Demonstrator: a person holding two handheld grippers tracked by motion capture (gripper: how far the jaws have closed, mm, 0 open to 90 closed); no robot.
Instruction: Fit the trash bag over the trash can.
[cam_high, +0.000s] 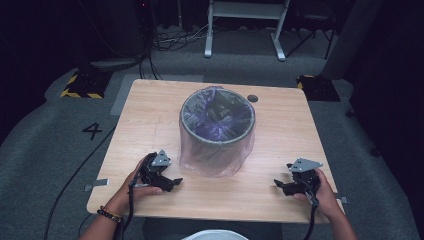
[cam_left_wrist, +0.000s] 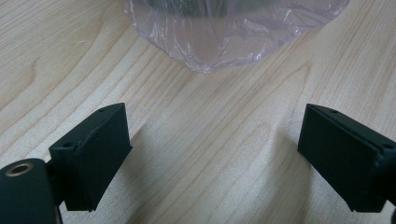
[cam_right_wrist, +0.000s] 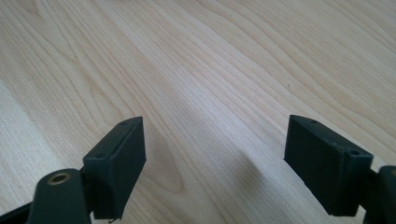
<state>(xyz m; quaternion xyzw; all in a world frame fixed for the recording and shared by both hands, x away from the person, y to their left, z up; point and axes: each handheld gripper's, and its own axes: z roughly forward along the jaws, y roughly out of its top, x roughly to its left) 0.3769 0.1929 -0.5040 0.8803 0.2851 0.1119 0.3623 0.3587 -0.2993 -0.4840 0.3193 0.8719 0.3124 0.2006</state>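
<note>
**Bag fitted over the bin, both tools resting back on the desk**

Nearest the person, the left tool (cam_high: 176, 181) sits low on the desk (cam_high: 150, 105) with its jaws spread wide and nothing between them; in the left gripper view only bare wood grain lies in the gap, and the hem of the plastic bag (cam_left_wrist: 224, 42) is a little ahead of the jaw tips, not touching them. The right tool (cam_high: 278, 184) is likewise released, jaws wide apart over bare wood, well apart from the bin.

Further in, at the middle of the desk, the bin (cam_high: 218, 131) stands upright. The thin, clear purple-tinted bag lines its inside, folds over the rim all round and hangs down the outer wall almost to the desk, bunching at the base.

Judging from this, the lining looks done; what may be left is at most smoothing the loose skirt.

Beyond, on the floor at left, a marking reads "4" (cam_high: 92, 131). No brand or label is legible on bin or bag.
</note>
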